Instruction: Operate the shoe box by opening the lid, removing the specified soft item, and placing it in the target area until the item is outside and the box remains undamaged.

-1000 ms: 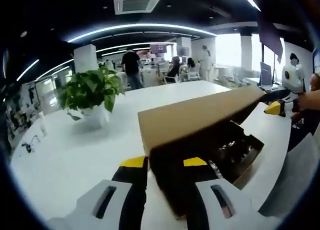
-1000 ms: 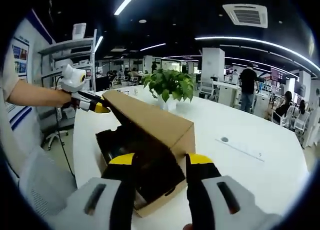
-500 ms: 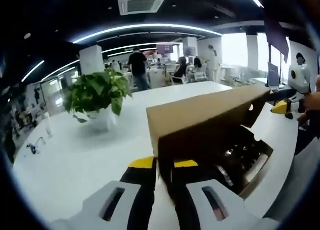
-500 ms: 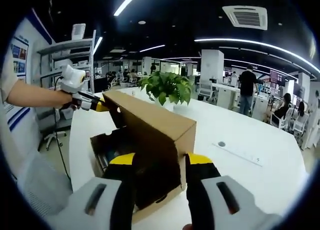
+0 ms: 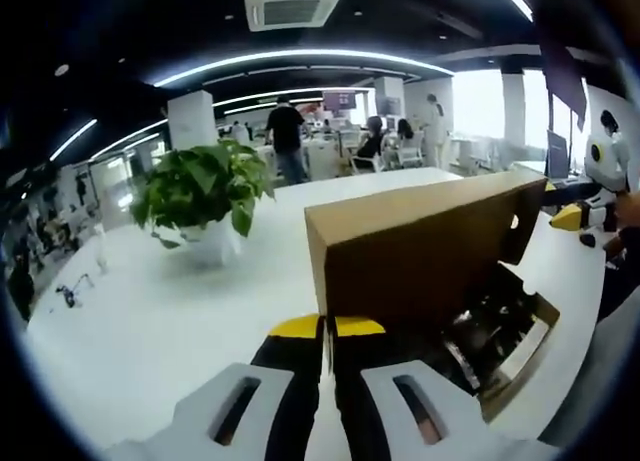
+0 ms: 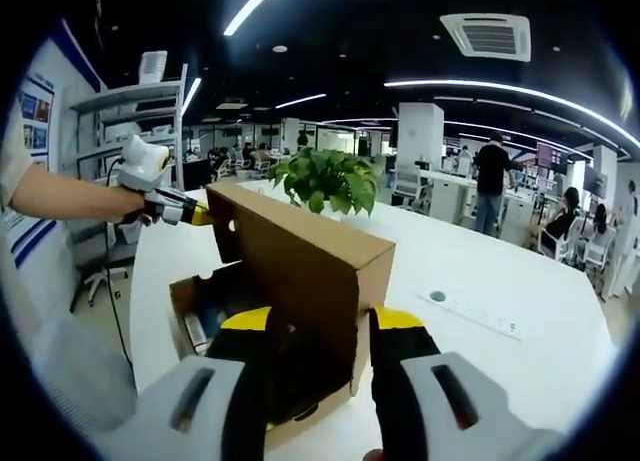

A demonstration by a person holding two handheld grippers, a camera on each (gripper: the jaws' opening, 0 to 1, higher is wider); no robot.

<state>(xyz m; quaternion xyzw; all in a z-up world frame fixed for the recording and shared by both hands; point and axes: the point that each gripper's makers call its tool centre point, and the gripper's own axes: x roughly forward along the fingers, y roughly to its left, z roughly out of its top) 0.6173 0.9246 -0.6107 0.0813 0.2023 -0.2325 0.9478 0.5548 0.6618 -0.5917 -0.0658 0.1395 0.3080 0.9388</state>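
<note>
On the white table (image 5: 150, 311): one brown cardboard shoe box (image 6: 300, 271), its lid (image 5: 420, 246) raised on edge above the open base, dark contents inside too dim to identify. Left hand-held gripper (image 5: 327, 328), yellow-tipped, jaws pressed together on the near corner of the lid; the same tool appears at the far end of the box in the right gripper view (image 6: 185, 213), held by a person's hand (image 6: 135, 206). Right hand-held gripper (image 6: 315, 321), jaws spread, the box between them. Potted green plant (image 5: 200, 186) in a white pot, beside the box. Office desks, several people and a shelving unit (image 6: 130, 111) behind. No legible writing on the box.
</note>
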